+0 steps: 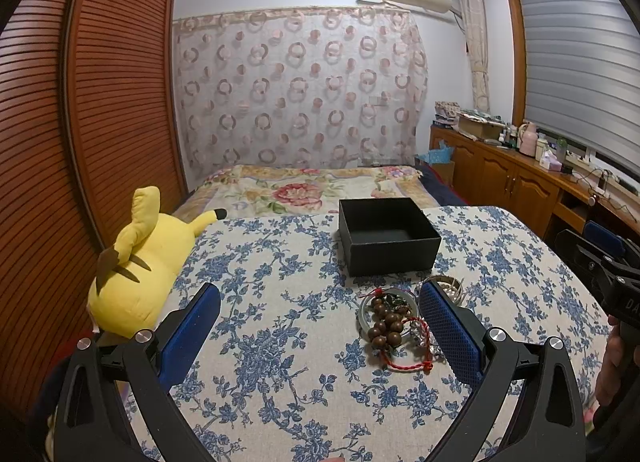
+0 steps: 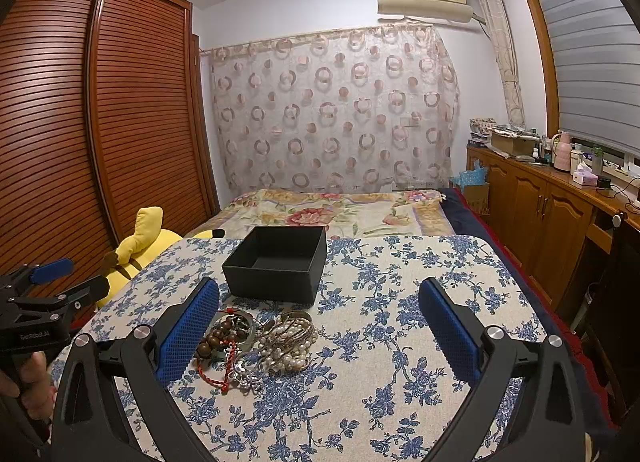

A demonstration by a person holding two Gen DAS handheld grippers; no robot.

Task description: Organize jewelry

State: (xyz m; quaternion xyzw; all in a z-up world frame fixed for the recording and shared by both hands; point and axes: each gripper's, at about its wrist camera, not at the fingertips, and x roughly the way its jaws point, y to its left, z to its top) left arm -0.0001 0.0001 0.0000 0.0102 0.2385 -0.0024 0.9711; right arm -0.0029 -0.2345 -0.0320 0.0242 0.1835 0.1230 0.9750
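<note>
Jewelry pile in the left wrist view lies on the blue-flowered tablecloth, at about 1 o'clock from frame centre, just inside the right-hand pad of the left gripper. The left gripper's jaws are spread wide and hold nothing. The pile contains brown wooden beads, a red cord and a pale bangle. An open black box stands near the pile at 12 o'clock from it, not touching. A yellow plush toy lies at 9 o'clock, at the cloth's edge. In the right wrist view, the right gripper is likewise spread wide and empty. The pile sits at 9 o'clock within the gap, next to the left-hand pad, with a pearl strand on its right side. The box stands at 12 o'clock from the pile. The left gripper shows at the 9 o'clock frame edge.
</note>
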